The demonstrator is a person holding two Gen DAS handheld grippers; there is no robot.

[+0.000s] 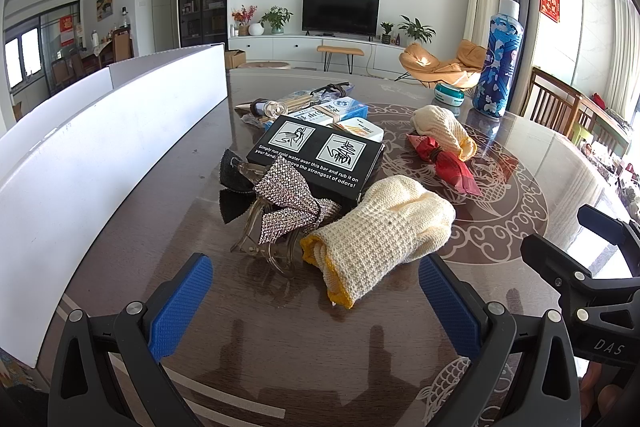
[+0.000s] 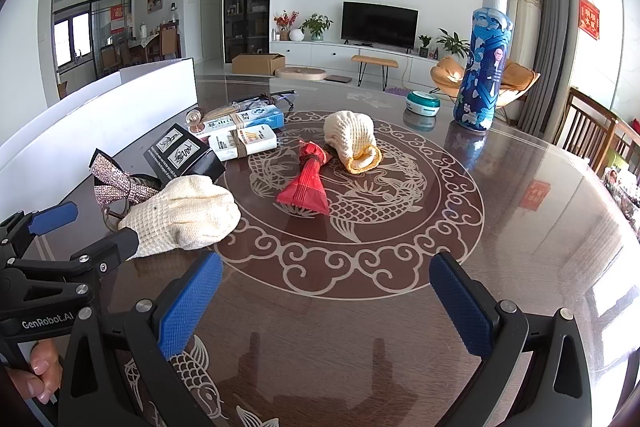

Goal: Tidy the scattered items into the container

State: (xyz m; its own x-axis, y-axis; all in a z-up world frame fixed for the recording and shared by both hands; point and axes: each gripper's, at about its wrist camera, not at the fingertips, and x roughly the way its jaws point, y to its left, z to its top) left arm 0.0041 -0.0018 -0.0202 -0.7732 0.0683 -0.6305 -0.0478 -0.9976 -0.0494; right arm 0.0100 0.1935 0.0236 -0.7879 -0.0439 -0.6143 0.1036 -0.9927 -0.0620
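Observation:
A cream knit glove (image 1: 376,239) (image 2: 188,215) with a yellow cuff lies just ahead of my open left gripper (image 1: 314,303), its cuff between the blue pads (image 1: 180,303). A rhinestone bow hair clip (image 1: 288,211), a black box (image 1: 316,155) and banded white boxes (image 2: 240,131) lie beyond it. To the left stands the white container (image 1: 120,131). My right gripper (image 2: 326,307) is open over bare table, with a red packet (image 2: 306,183) and a second glove (image 2: 352,139) further ahead.
A tall blue bottle (image 2: 482,67) and a teal round tin (image 2: 422,103) stand at the far right of the dark patterned glass table (image 2: 360,327). Wooden chairs (image 2: 588,131) line the right edge. A hand (image 2: 40,371) holds the left gripper's handle.

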